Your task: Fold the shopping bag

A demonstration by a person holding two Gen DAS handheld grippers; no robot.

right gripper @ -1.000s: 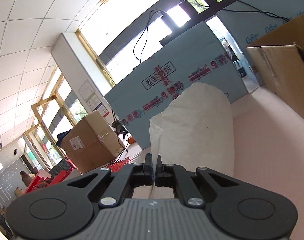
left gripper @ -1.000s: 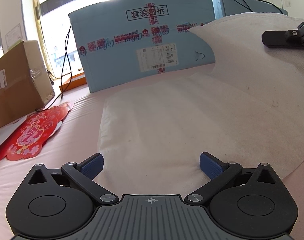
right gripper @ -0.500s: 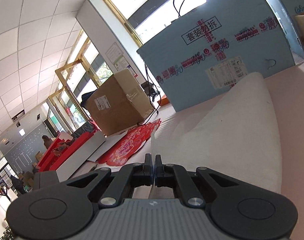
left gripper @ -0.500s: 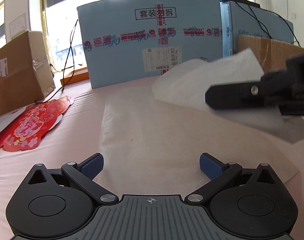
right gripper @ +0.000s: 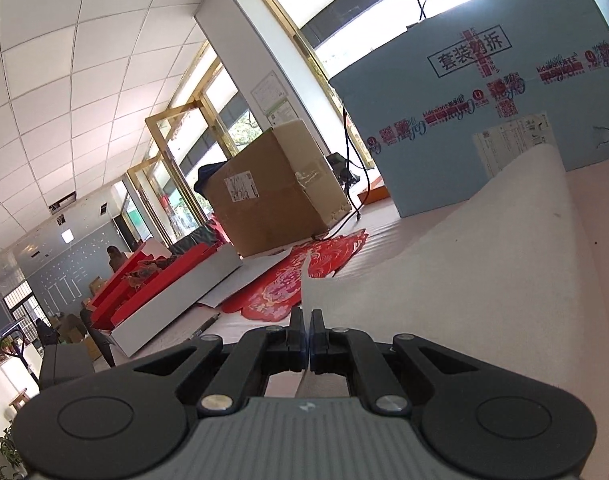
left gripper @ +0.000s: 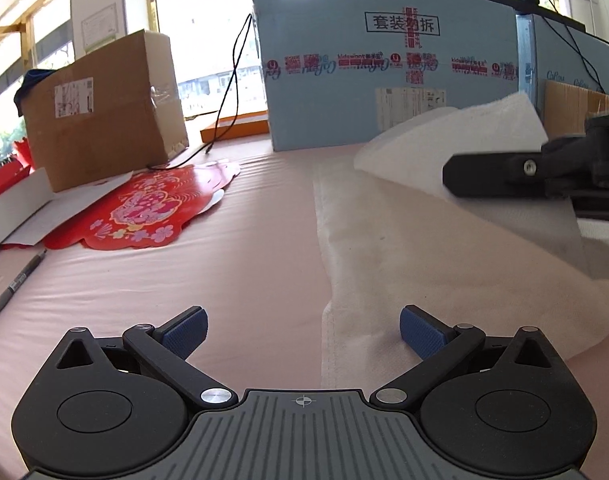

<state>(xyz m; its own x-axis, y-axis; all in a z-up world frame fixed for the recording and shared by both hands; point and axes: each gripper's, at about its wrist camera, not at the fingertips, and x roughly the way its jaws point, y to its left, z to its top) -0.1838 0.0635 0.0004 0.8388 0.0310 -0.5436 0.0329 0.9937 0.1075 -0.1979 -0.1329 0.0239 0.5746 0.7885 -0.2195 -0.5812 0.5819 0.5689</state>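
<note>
Two grippers attend: the right gripper (right gripper: 307, 334), jaws pinching a raised edge of the white shopping bag (left gripper: 424, 248) on the pink worktop (left gripper: 232, 264), should lay it squarely over while the left gripper (left gripper: 302, 330), jaws spread, steadies the near hem.

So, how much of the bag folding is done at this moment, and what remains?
Done: one side of the white shopping bag lies flat on the pink table. In hand: the right gripper is shut on a bag edge, holding it raised above the flat part, so the first fold is under way, not yet laid down. Left: lay it flat and make further folds. The left gripper is open, holding nothing.
</note>
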